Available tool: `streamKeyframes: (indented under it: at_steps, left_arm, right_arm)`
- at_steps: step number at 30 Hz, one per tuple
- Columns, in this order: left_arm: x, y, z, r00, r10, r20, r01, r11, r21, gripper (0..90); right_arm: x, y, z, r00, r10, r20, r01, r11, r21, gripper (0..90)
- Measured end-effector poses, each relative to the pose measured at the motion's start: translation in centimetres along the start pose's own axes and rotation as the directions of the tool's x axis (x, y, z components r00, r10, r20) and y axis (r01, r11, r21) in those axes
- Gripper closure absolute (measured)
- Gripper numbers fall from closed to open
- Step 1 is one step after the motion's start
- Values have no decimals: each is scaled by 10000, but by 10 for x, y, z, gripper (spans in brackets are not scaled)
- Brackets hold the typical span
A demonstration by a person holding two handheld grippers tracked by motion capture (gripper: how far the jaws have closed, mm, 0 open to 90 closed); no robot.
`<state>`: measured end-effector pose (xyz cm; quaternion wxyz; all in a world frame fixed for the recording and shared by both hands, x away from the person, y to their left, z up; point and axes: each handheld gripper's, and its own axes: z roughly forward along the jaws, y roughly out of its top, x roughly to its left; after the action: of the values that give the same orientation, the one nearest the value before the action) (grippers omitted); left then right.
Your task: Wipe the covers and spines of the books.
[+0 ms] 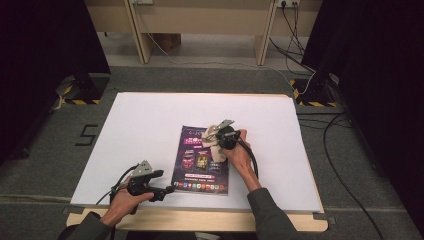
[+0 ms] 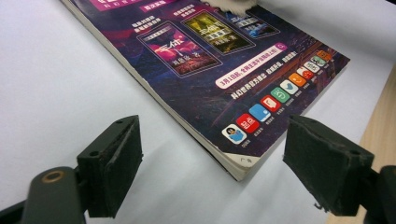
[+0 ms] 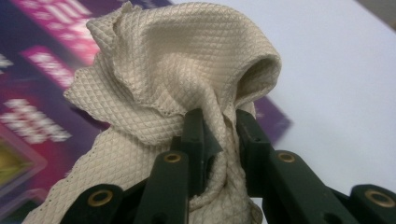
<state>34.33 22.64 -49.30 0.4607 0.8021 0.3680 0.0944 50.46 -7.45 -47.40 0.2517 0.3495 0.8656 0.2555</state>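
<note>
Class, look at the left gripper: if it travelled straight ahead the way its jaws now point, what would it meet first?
Most likely the near corner of the magazine, which lies just ahead between the open jaws of the left gripper; depth is hard to judge.

I see a cream cloth (image 3: 187,70) woven in a fine diamond grid, pale beige in its folds. The magazine (image 2: 219,70) under it has a deep purple cover with pink and magenta banners, white lettering, and small panels in red, gold and blue. Along its lower edge runs a row of app icons — blue, red, green, orange. The table sheet (image 1: 150,120) is plain white, edged by light wood. My left gripper (image 2: 219,158) and right gripper (image 3: 219,135) are black, with brass-coloured rivets — the floor around is grey carpet
</note>
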Motion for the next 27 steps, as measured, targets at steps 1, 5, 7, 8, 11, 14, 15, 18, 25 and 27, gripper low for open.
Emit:
streamKeyframes:
  at_steps: [1, 5, 7, 8, 11, 14, 15, 18, 25, 27]
  left_arm:
    - [0, 0, 0, 10000, -20, -33, 20, 10000, -13, 184]
    - [2, 1, -2, 9999, -44, -139, 44, 10000, -19, 183]
    - [4, 1, -3, 9998, -73, -179, 73, 10000, 11, 181]
    - [4, 1, -3, 9998, -76, -203, 76, 10000, 13, 181]
    - [3, 0, -3, 9998, -23, -189, 24, 10000, 50, 181]
    - [2, 1, -2, 9999, 20, -164, -18, 9999, 112, 182]
    - [2, 1, -2, 9998, 31, -175, -29, 9999, 120, 182]
    - [2, 1, -1, 9998, 33, -178, -31, 9999, 123, 182]
    - [1, 2, 1, 9999, 80, -82, -79, 9998, 166, 182]
    - [1, 1, 0, 9999, 80, -80, -79, 9999, 128, 182]
  right_arm:
    - [-3, 0, 1, 10000, 56, 75, -56, 10000, -12, 764]
    - [-13, 2, 7, 9977, 341, 587, -345, 9994, 61, 764]
    - [-16, 3, 9, 9968, 543, 592, -549, 9985, 76, 764]
    - [-18, 4, 10, 9963, 599, 622, -605, 9981, 81, 764]
    - [-22, 7, 14, 9955, 683, 654, -688, 9976, 41, 764]
    - [-21, 9, 15, 9952, 739, 640, -748, 9971, 114, 766]
    - [-20, 9, 15, 9961, 639, 600, -647, 9978, 111, 765]
    - [-10, 13, 15, 9983, 443, 378, -443, 9990, 1, 765]
    - [16, 30, 21, 9998, -122, -152, 119, 9998, -181, 765]
    - [17, 30, 21, 9998, -200, -90, 199, 9997, -159, 765]
